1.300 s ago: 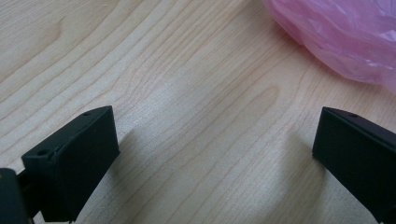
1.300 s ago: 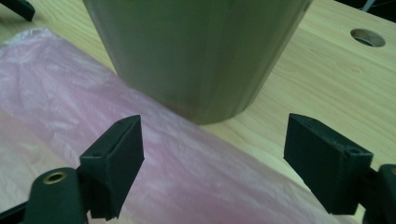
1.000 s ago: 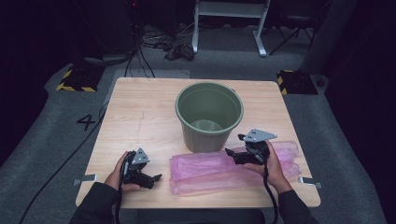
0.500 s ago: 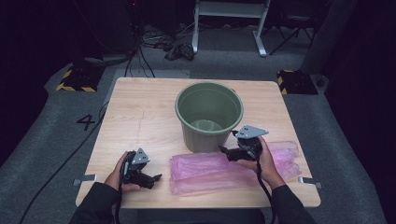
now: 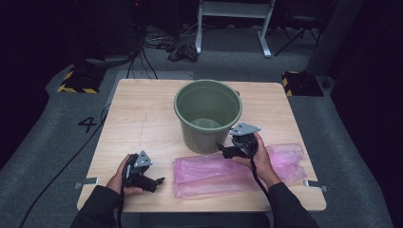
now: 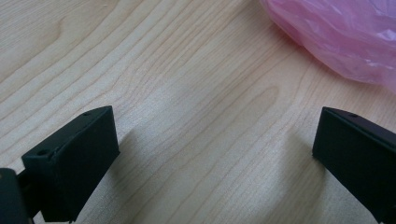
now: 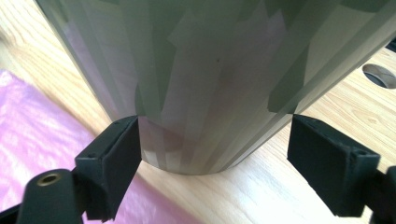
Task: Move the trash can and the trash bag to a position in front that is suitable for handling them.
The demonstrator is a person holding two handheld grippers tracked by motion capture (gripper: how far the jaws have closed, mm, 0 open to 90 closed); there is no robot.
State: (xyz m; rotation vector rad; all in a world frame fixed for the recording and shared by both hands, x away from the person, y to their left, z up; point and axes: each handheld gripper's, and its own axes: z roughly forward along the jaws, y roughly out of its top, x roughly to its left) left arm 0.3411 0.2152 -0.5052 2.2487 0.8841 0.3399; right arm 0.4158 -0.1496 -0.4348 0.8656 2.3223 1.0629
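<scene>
**Right tool lines up at the bucket's base, bag not yet picked up**

The work in hand looks like lining the green bucket [image 5: 207, 115] with the pink plastic bag [image 5: 223, 172], and it seems to be at its opening step: nothing is gripped. The bucket stands upright and empty in the middle of the wooden surface [image 5: 142, 118]. The bag lies flat and folded along the near edge, just in front of the bucket, stretching off to the right.

The right tool [image 5: 230, 148] hovers above the bag close to the bucket's near wall. In the right gripper view its jaws are spread wide, one on each side of the bucket's lower wall [image 7: 201, 84], with a gap showing on each side and the bag [image 7: 37, 140] below to the left. The left tool [image 5: 154, 181] rests low on the surface just left of the bag's end, jaws also spread and holding nothing; the left gripper view shows bare wood between them and the bag's edge [image 6: 336, 37] up ahead.

The next move probably calls for one tool to drop onto the bag and pinch a single layer near its mouth, while the other catches the opposite layer to open it. The thin film may be hard to separate.
</scene>
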